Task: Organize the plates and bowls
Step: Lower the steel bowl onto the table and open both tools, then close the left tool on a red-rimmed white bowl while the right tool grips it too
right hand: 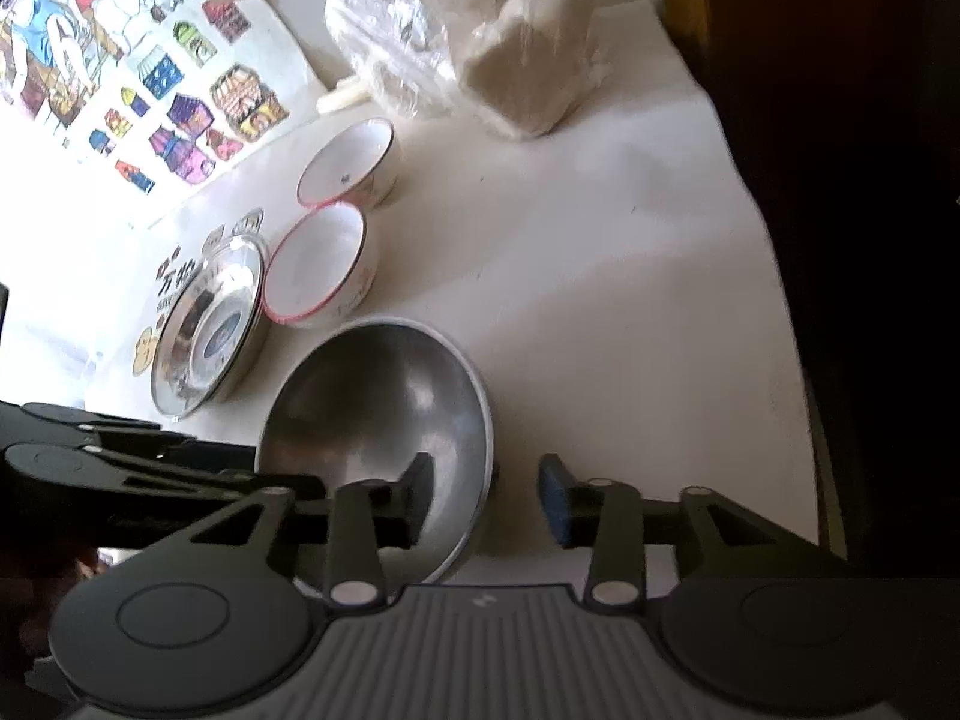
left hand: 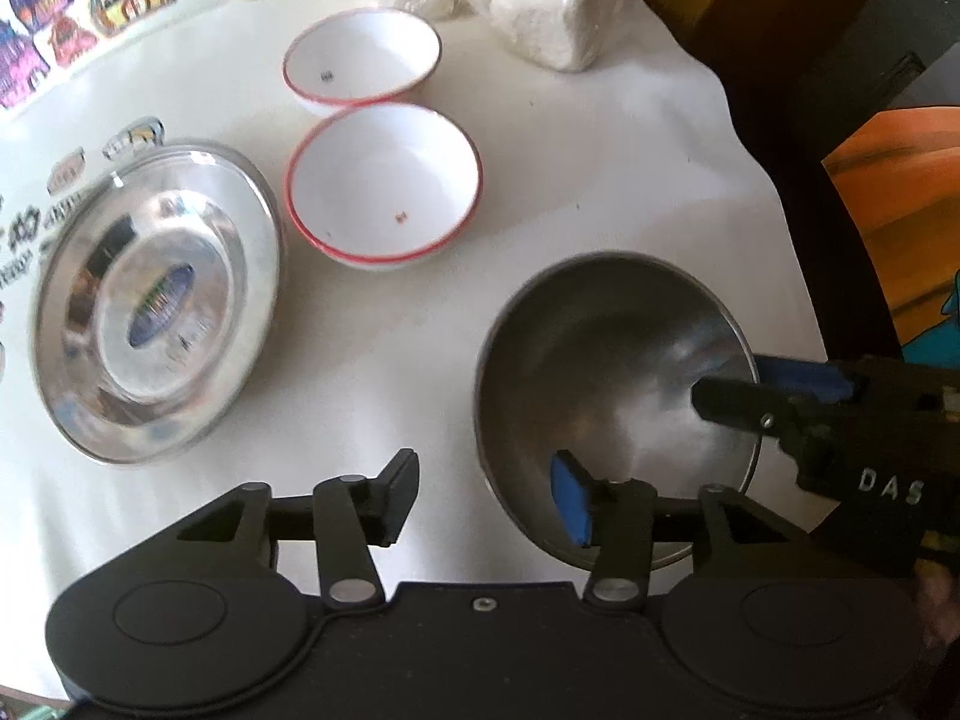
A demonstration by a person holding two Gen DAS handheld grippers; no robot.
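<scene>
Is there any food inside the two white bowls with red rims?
No, both the nearer white bowl and the farther white bowl show only bare white insides.

L gripper (left hand: 483, 498) & R gripper (right hand: 489, 495): fingers spread.

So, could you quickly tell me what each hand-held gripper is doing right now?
Left hand-held gripper: open, holding nothing.
Right hand-held gripper: open, straddling the metal bowl rim, not clamped.

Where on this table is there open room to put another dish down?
Bare cloth lies right of the two white bowls, between them, the plastic bags and the table's edge. It is crowded on the left, where the steel plate, white bowls and steel bowl cluster.
</scene>
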